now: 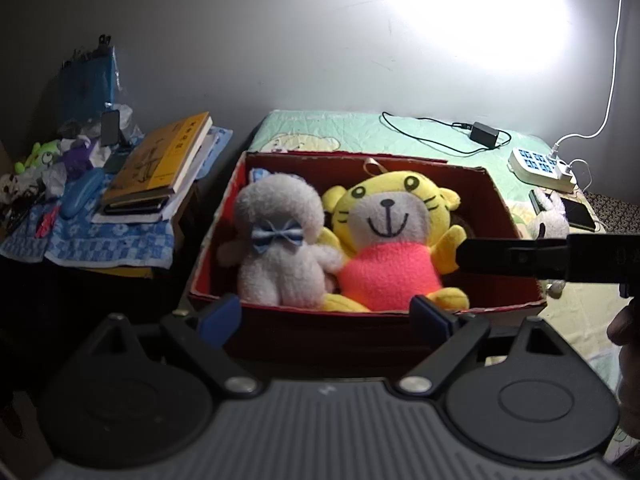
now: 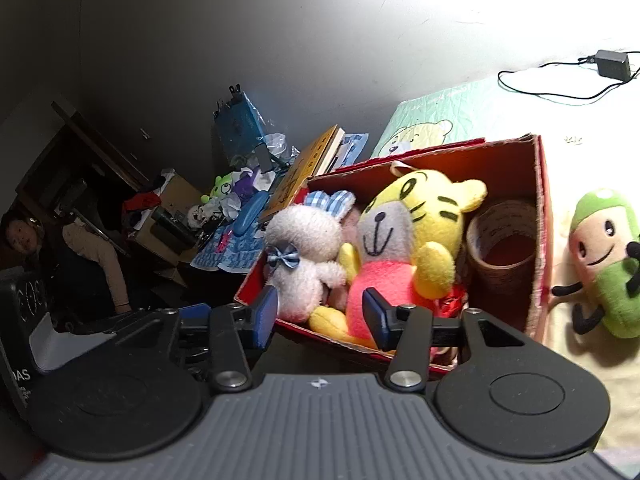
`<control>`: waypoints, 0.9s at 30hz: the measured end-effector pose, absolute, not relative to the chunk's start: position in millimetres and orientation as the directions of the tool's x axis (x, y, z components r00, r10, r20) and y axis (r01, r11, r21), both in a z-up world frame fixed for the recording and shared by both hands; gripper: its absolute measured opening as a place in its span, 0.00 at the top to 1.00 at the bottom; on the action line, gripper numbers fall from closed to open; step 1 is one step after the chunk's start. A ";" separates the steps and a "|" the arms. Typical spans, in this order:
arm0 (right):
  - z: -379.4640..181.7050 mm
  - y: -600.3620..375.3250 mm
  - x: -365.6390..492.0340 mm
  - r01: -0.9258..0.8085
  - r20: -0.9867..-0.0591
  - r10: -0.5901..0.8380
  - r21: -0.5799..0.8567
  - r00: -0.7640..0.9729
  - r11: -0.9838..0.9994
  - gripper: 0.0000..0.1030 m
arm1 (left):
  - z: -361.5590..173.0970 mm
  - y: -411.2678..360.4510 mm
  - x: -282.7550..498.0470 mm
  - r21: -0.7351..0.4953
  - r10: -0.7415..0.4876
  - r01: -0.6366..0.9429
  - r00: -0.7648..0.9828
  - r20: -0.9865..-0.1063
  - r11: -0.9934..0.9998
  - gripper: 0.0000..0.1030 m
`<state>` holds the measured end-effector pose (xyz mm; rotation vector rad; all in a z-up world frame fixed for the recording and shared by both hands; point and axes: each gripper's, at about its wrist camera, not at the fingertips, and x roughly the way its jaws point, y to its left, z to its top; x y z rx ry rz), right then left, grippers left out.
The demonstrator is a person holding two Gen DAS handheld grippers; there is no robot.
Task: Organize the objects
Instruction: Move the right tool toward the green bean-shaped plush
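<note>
A red cardboard box (image 1: 516, 216) (image 2: 542, 200) stands on a bed with a green cartoon sheet. Inside it a grey-white rabbit plush (image 1: 276, 240) (image 2: 304, 248) with a blue bow leans against a yellow tiger plush (image 1: 384, 240) (image 2: 404, 240) in a pink shirt. A brown tape roll (image 2: 504, 248) fills the box's right end. A green plush (image 2: 604, 260) lies on the sheet outside, to the right. My left gripper (image 1: 326, 316) hangs open at the box's near wall, holding nothing. My right gripper (image 2: 320, 314) is open just before the near rim, its pads clear of the toys.
Left of the bed, a side table with a blue checked cloth (image 1: 108, 240) carries stacked books (image 1: 160, 160) and clutter. A power strip (image 1: 540, 164), a black adapter (image 1: 484, 134), a phone (image 1: 578, 212) and a small white plush (image 1: 548, 220) lie on the bed. A person (image 2: 92, 264) sits far left.
</note>
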<state>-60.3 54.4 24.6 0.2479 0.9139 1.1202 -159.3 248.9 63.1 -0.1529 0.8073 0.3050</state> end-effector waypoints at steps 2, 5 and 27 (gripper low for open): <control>22.9 41.0 -55.4 -0.662 -0.510 0.848 0.587 0.145 0.466 0.48 | 63.6 239.2 -155.5 -0.025 0.205 -0.326 0.651 -0.731 0.945 0.12; 21.2 19.8 -47.1 -0.653 -0.515 0.841 0.583 0.165 0.484 0.48 | 64.1 224.6 -147.5 -0.026 0.199 -0.319 0.652 -0.732 0.948 0.12; 3.3 -81.9 -23.9 -0.477 -0.621 0.680 0.496 0.389 0.726 0.48 | 62.9 123.2 -98.7 0.007 0.042 -0.055 0.676 -0.736 0.998 0.10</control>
